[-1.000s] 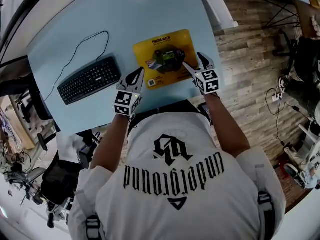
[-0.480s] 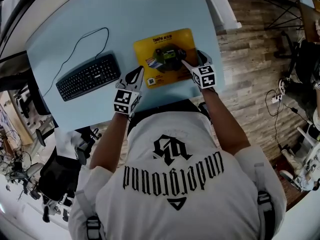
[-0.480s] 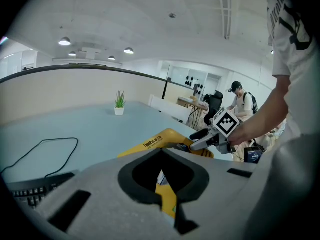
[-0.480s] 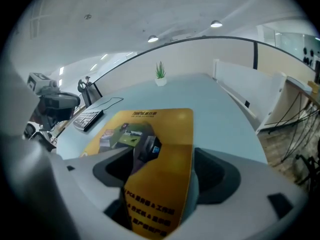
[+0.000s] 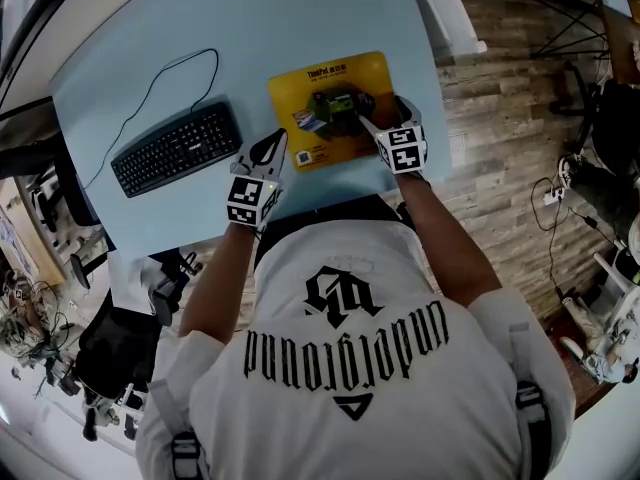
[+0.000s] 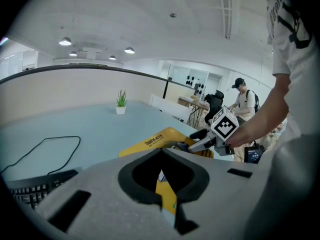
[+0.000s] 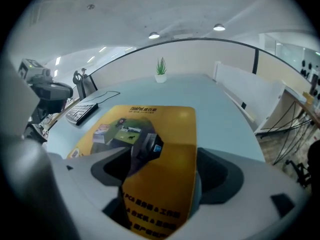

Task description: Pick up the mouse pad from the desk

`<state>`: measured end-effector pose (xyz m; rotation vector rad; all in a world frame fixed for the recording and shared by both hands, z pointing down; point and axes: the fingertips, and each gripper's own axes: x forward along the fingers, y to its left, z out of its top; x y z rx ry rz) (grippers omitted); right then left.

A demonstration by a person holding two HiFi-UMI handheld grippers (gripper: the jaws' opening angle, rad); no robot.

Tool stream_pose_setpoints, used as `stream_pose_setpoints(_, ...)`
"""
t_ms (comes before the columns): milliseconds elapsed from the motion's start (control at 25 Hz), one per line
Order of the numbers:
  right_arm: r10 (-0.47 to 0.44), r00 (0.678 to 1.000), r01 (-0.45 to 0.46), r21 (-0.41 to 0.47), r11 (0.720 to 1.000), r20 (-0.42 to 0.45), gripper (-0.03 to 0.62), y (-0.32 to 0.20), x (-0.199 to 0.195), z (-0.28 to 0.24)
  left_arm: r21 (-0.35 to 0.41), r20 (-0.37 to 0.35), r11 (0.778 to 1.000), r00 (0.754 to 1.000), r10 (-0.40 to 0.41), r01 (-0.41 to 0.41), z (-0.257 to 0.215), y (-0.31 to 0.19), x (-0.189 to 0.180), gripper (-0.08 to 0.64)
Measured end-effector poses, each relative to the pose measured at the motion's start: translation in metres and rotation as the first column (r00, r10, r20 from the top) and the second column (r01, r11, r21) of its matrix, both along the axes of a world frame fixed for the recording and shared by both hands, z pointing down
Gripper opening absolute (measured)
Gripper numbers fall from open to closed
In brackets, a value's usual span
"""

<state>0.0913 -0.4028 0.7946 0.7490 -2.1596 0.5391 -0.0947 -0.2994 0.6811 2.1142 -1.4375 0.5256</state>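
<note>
We read "ThinkPad" in black on the yellow mouse pad (image 7: 165, 129), at its far edge, well beyond the fingers (image 7: 220, 176) of the right gripper (image 7: 167, 164). The characters after it are too small for us to make out. Between those fingers, on the pad's near edge, a line starts with "PC" and carries an ampersand among Chinese characters we cannot read surely; a second line sits under it. Just beside the fingers of the left gripper (image 5: 268, 150), the pad bears a small white code square (image 5: 304, 154), unreadable. Behind the fingers, each marker cube (image 5: 402, 150) shows black-and-white square patterns. Nearer us, the shirt (image 5: 350, 428) reads "underground" in blackletter, upside down, under an emblem (image 5: 343, 299). We cannot read the key legends on the keyboard (image 5: 178, 148).
</note>
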Motion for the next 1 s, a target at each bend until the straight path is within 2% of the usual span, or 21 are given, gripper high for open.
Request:
stream_pose_setpoints(160, 0.000, 1.000, 0.001, 0.043, 0.999, -0.028, 0.416, 0.001, -0.001, 0.001, 0.004, 0.012, 1.000, 1.000, -0.010, 0.010, -0.004, 0.002, -0.005, 0.008)
stream_pose_setpoints(440, -0.008, 0.999, 0.009, 0.036, 0.999, -0.043, 0.393, 0.002, -0.001, 0.000, 0.041, 0.032, 0.999, 0.999, -0.021, 0.020, -0.014, 0.005, -0.013, 0.008)
stream_pose_setpoints(760, -0.095, 0.995, 0.095, 0.021, 0.995, -0.026, 0.104, 0.028, -0.030, -0.010, 0.031, -0.006, 0.998, 0.999, -0.050, 0.050, -0.013, 0.014, -0.015, 0.008)
stream_pose_setpoints(840, -0.102, 0.995, 0.103, 0.021, 0.995, -0.023, 0.068, 0.032, -0.033, -0.013, 0.036, -0.006, 0.998, 0.999, -0.046, 0.046, -0.015, 0.017, -0.015, 0.008)
stream_pose_setpoints(1000, -0.089, 0.996, 0.089, 0.024, 0.996, 0.004, 0.040, 0.033, -0.034, -0.019, 0.056, -0.006, 0.997, 0.999, -0.046, 0.046, -0.021, 0.022, -0.018, 0.008)
